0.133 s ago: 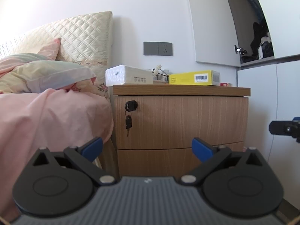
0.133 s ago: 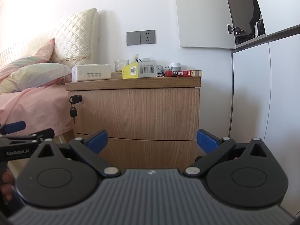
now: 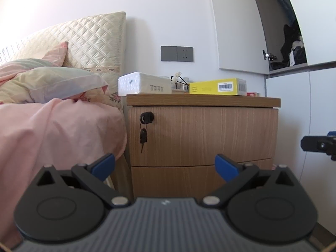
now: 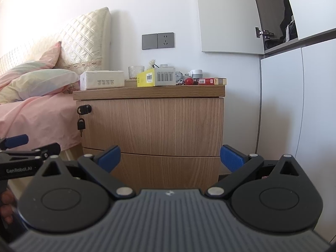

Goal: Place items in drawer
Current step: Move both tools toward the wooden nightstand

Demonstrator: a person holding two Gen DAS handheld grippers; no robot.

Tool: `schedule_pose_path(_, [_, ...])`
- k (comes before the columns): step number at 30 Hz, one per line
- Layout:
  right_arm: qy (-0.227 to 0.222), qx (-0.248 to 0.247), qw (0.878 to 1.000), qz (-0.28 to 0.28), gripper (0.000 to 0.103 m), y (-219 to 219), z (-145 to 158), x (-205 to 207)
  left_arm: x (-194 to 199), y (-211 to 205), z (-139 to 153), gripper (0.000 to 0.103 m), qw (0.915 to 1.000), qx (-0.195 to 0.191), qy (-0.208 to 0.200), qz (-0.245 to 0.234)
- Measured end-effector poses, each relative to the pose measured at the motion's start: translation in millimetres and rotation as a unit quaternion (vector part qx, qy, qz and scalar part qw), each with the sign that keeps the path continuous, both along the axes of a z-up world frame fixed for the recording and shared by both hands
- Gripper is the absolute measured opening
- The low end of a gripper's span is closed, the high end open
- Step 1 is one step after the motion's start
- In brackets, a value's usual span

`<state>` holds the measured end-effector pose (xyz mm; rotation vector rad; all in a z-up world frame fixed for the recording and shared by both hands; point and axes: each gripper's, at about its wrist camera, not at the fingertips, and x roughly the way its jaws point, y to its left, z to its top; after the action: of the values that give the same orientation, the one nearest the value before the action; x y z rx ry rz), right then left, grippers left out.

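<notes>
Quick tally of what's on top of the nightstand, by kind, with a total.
Tissue box: 1
Yellow box: 1
Red pack: 1
Glass cup: 1
Red ball: 1
White plug-like item: 1
Total: 6 clearly seen; small clutter behind the boxes can't be counted.

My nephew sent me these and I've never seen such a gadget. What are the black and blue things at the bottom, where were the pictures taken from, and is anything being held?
Each picture comes from a camera mounted on a hand-held claw, looking forward along its two blue-tipped fingers. One view shows the left claw, the other the right claw. Both are open and hold nothing.

Ahead stands a wooden nightstand beside a bed, with its two drawers shut and a key hanging from the top drawer's lock. On top lie a white tissue pack, a yellow box, a glass, a red ball and a red carton.
</notes>
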<state>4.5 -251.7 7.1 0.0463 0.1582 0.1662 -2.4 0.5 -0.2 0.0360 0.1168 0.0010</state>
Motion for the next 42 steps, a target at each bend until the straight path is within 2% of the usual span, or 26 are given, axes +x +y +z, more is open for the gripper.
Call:
schedule_pose_path(13, [0.017,-0.009,1.0,-0.004,0.103,-4.7,-0.3,0.4,0.5,-3.3,-1.6,0.103,1.0,0.001,0.003,-0.003])
schedule_pose_path(42, [0.002,0.0,1.0,-0.003,0.103,5.8,5.5,-2.5,1.5,-3.5,-1.8,0.102,0.9999,-0.004,0.011,-0.01])
